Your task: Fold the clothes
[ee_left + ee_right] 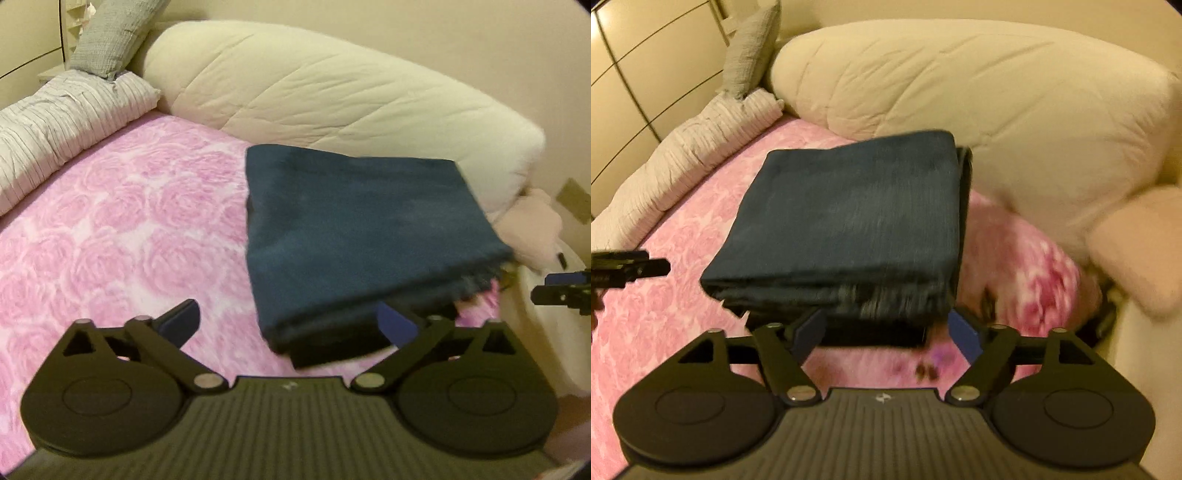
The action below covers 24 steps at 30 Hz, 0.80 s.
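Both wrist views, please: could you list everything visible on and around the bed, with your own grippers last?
Folded garment: one, dark blue, lying on the bedspread, folded into a thick rectangle.
Bedspread: one, pink with a rose pattern, covering the bed.
Duvet: one, cream, quilted, bunched along the far side against the wall.
Striped bedding: one, pale grey-white, rolled along the left edge.
Grey pillow: one, propped in the far left corner.
Pale pink cushion: one, at the right edge.
Left gripper: one, black with blue pads, open, at the garment's near left corner.
Right gripper: one, black with blue pads, open, at the garment's near edge.
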Each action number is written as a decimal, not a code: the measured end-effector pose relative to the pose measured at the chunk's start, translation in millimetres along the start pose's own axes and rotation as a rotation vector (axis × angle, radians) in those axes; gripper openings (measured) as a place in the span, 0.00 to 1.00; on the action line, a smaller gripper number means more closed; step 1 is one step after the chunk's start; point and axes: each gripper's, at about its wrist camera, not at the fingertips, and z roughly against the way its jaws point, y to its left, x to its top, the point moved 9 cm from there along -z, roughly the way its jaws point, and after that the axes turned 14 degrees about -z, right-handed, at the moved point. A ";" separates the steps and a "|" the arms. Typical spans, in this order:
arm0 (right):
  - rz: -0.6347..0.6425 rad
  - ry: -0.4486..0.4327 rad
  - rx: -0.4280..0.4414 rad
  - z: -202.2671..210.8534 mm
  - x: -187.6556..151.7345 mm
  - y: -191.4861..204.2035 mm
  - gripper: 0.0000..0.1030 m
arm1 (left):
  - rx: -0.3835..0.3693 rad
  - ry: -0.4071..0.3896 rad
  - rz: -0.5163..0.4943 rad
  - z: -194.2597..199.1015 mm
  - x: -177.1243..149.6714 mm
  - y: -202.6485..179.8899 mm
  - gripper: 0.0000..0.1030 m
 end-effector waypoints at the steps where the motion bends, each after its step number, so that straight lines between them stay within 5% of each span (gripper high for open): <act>1: -0.015 -0.005 -0.010 6.8 -8.6 0.1 0.87 | 0.000 -0.006 -0.003 8.5 -7.3 -6.0 0.99; 12: -0.068 -0.094 -0.095 109.0 -94.7 48.3 0.86 | -0.007 -0.037 0.041 127.8 -72.1 -41.6 0.99; 24: -0.037 -0.130 -0.168 158.5 -113.0 82.6 0.86 | 0.085 -0.083 0.043 193.8 -72.8 -55.6 0.99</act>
